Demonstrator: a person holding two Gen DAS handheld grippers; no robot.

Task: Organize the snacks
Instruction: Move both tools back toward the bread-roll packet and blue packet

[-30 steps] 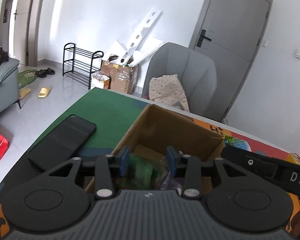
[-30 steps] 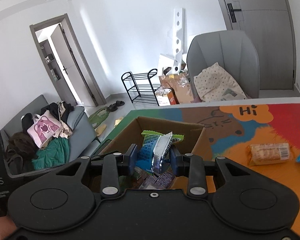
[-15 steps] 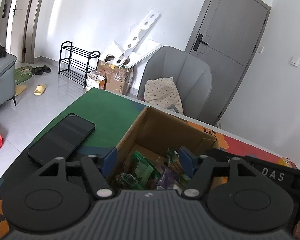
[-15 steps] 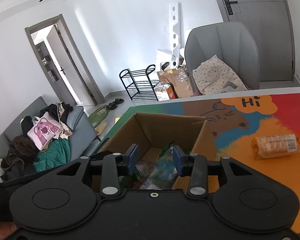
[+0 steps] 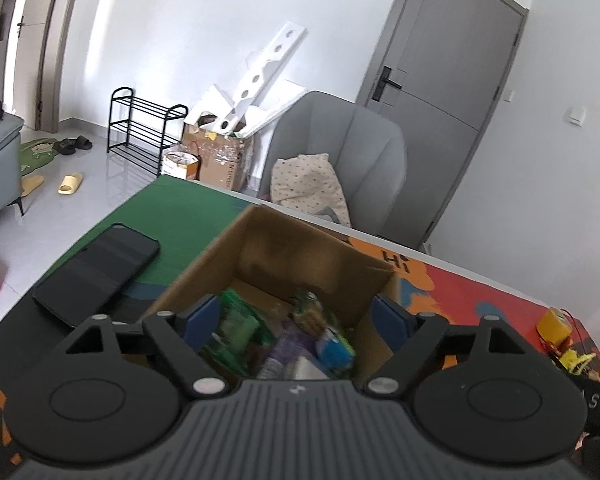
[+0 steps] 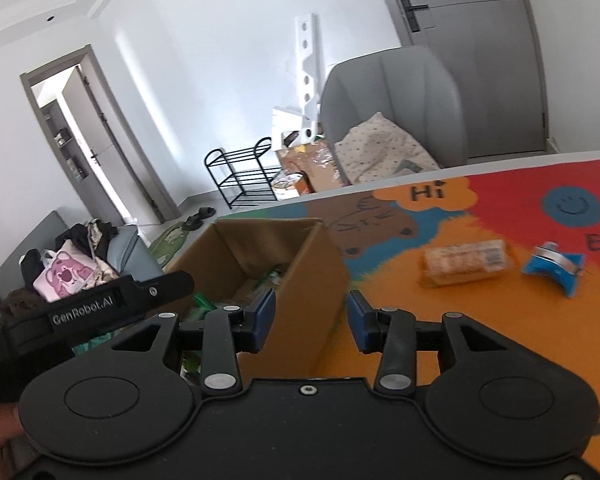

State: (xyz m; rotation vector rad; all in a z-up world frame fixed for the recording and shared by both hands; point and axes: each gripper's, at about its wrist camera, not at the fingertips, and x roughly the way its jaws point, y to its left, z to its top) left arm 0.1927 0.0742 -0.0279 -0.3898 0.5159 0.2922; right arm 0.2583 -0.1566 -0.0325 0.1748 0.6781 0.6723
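An open cardboard box (image 5: 300,248) stands on the colourful table mat and holds several snack packets (image 5: 240,328) in green, purple and blue. My left gripper (image 5: 296,320) is open wide and empty above the box's near edge. The box also shows in the right wrist view (image 6: 300,264). My right gripper (image 6: 310,318) is open and empty, over the box's right wall. On the mat to the right lie an orange biscuit pack (image 6: 466,262) and a blue snack packet (image 6: 552,266).
A black phone (image 5: 100,268) lies on the green part of the mat left of the box. Yellow items (image 5: 556,328) sit at the table's far right. A grey chair (image 5: 340,168) stands behind the table. The left gripper's body (image 6: 100,308) shows beside the box.
Both grippers let go of their snack packets into the box and opened. The right gripper moved right, off the box's middle to its right wall. The left gripper opened wider.
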